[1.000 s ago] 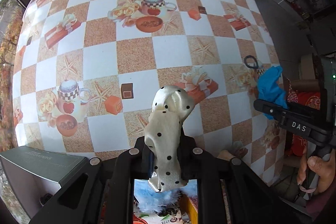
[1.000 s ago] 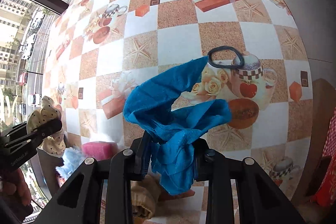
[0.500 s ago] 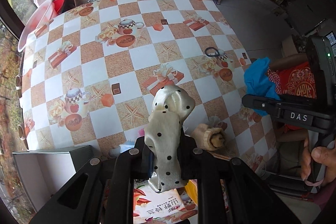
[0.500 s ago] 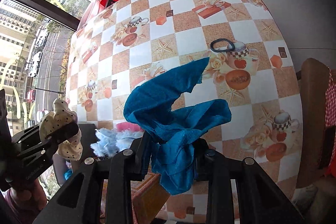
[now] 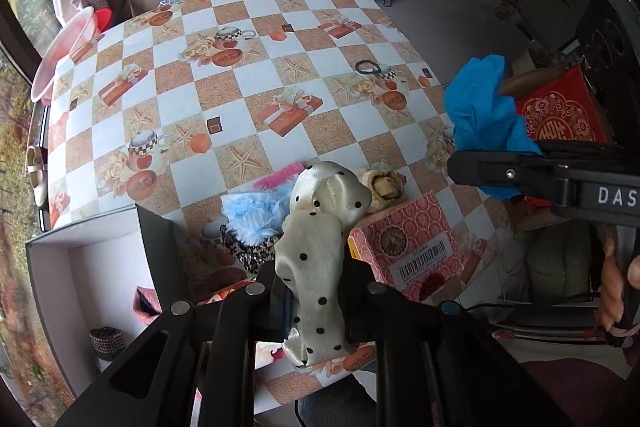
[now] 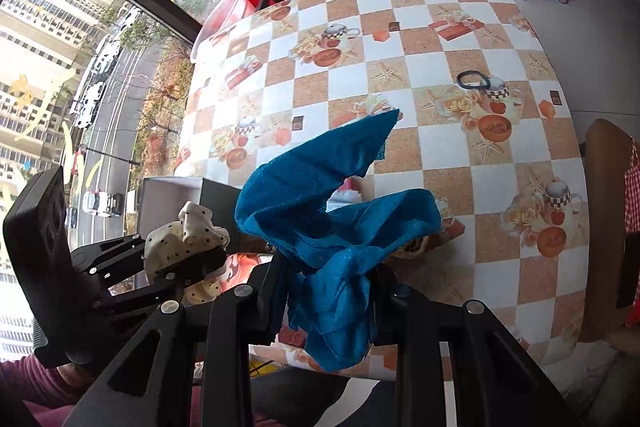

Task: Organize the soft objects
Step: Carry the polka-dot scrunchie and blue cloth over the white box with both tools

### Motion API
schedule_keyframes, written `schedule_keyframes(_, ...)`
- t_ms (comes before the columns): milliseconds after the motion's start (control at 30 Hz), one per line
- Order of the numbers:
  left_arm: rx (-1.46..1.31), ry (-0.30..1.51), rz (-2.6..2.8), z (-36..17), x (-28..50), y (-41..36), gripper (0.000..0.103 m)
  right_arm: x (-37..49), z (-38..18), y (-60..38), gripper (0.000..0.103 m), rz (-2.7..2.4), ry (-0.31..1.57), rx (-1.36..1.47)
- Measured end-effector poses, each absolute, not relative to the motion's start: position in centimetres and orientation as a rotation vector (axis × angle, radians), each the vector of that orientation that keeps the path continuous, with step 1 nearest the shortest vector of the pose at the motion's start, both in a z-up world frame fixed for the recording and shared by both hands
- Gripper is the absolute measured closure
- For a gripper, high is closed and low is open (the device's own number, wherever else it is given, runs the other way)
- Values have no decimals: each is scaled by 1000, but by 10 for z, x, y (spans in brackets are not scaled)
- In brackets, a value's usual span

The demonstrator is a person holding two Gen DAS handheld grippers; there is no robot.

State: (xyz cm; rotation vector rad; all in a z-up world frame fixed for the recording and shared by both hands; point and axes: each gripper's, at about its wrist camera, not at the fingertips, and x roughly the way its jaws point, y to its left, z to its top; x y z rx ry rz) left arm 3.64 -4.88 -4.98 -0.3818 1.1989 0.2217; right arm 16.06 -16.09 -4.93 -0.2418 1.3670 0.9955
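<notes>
My left gripper [image 5: 314, 291] is shut on a cream polka-dot scrunchie [image 5: 320, 227] and holds it high above the table's near edge; it also shows in the right wrist view [image 6: 188, 239]. My right gripper [image 6: 328, 291] is shut on a blue cloth [image 6: 340, 203], also seen in the left wrist view [image 5: 480, 115] at the right. Below lie a fluffy light-blue item [image 5: 252, 211], a pink item [image 5: 276, 179], a leopard-print item [image 5: 248, 251] and a beige rolled item [image 5: 384, 183]. A black hair tie [image 5: 368, 67] lies farther out on the table.
An open grey box [image 5: 92, 259] stands at the near left. A pink patterned box [image 5: 416, 247] lies at the near table edge. The checkered tablecloth [image 5: 248, 75] covers the table. A red-cushioned chair [image 5: 560, 115] is at the right. Pink basins [image 5: 64, 55] are at the far left.
Both grippers have risen and pulled back from the table with their items still held. More of the table, the boxes and the soft items below have come into view.
</notes>
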Motion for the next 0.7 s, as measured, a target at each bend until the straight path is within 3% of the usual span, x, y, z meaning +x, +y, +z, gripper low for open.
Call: schedule_keyframes(700,-465,1143,443,-26,-24,-94,84,69,-39,-182,71,1295,1360,-370)
